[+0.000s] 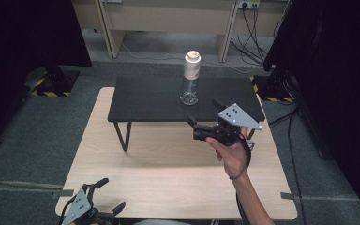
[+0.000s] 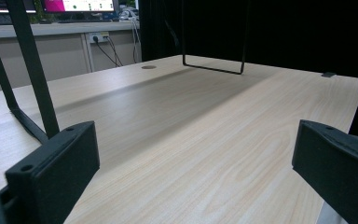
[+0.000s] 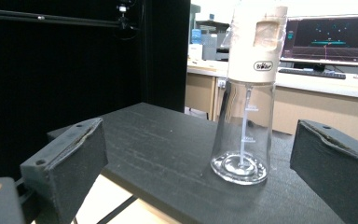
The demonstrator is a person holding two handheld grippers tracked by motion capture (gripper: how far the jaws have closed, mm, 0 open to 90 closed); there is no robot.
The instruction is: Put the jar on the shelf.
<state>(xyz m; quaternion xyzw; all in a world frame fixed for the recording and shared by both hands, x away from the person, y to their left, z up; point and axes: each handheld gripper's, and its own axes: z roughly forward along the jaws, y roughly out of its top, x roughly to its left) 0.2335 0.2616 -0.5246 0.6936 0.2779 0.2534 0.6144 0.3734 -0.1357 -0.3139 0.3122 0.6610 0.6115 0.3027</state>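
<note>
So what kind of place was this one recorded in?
Most likely an office or lab set up for recording. Black curtains flank a wooden table, desks with computer monitors stand behind, and cables run to wall sockets. A clear bottle stands on a small black stand.

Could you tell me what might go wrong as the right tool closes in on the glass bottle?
The bottle is tall, narrow and clear with a heavy white top, so a nudge from one jaw of the open right tool could tip it. It stands on the raised black shelf, so a fall might carry it down onto the wooden table.
</note>
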